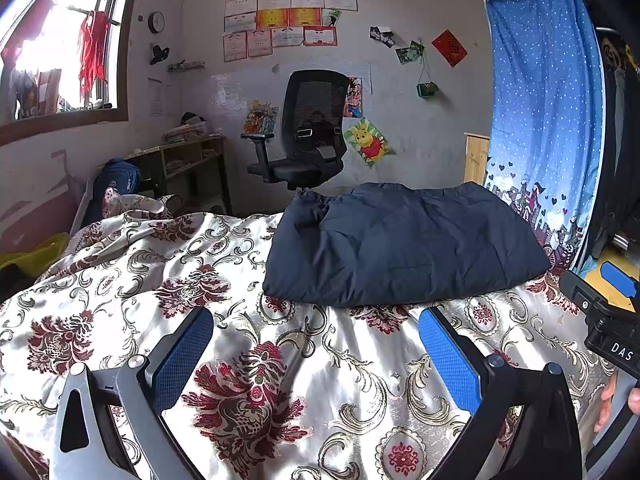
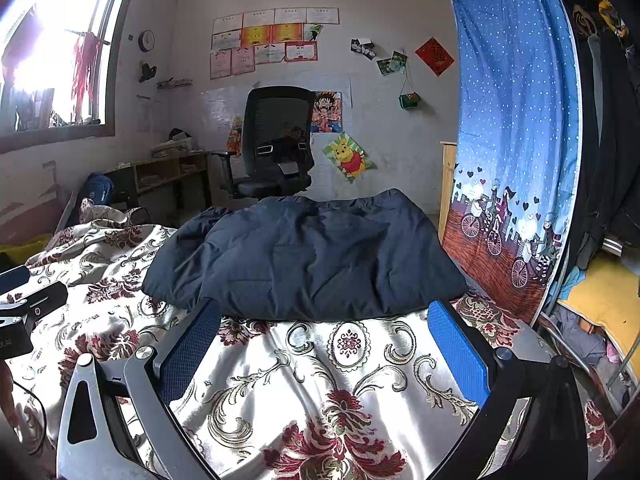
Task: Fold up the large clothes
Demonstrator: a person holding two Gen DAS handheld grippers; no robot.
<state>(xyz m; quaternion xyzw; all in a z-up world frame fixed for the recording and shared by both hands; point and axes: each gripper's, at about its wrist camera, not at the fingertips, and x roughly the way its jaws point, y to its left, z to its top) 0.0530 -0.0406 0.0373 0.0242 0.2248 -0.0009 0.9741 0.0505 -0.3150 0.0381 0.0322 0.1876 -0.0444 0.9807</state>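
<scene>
a dark navy padded jacket (image 1: 404, 244) lies folded into a thick, roughly rectangular bundle on a bed covered by a glossy cream bedspread (image 1: 168, 280) with red floral and scroll patterns. the jacket sits toward the far edge of the bed, its right end close to a blue polka-dot curtain (image 1: 544, 100) printed with cartoon cyclists along the bottom. its surface is puffy and creased, and nothing touches it.

the left gripper (image 1: 316, 344) hangs low over the bedspread on the near side of the jacket, its blue-padded fingers (image 1: 448, 356) spread wide apart and holding nothing. the right gripper (image 2: 324, 344) is likewise on the near side of the jacket, slightly closer to it, its fingers (image 2: 460, 348) also wide apart and empty. in the left wrist view, the black body of the right gripper shows at the right edge with a hand (image 1: 616, 400) wrapped on its handle.

beyond the jacket, a black mesh office chair (image 1: 308, 132) stands against a white wall hung with certificates (image 1: 280, 24) and a winnie-the-pooh poster (image 1: 370, 142). left of the chair is a low wooden shelf (image 1: 188, 160), and further left a bright window (image 1: 60, 48).
</scene>
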